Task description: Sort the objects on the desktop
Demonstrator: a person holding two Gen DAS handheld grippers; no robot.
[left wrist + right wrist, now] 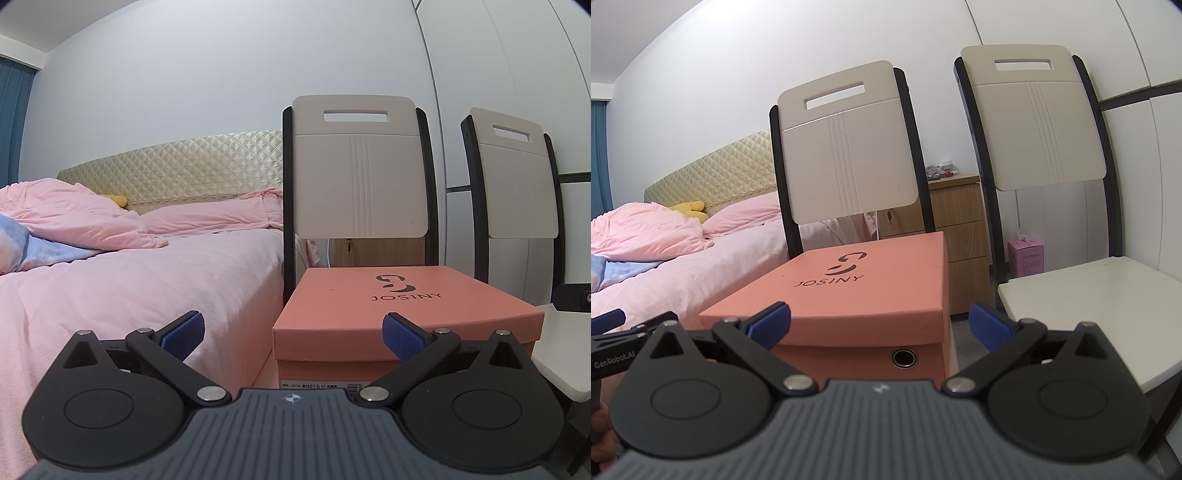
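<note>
A salmon-pink shoe box marked JOSINY (399, 306) (864, 288) sits closed on the seat of a beige chair (360, 173) (846, 151). My left gripper (293, 338) is open and empty, in front of the box's short labelled end. My right gripper (879, 326) is open and empty, in front of the box's side with a metal eyelet (904, 357). The left gripper's tip (607, 319) shows at the left edge of the right wrist view.
A second beige chair (1034, 122) (517, 177) with a bare white seat (1100, 306) stands right of the box. A bed with pink bedding (129, 280) lies to the left. A wooden drawer unit (960, 236) and a small pink carton (1026, 256) stand behind.
</note>
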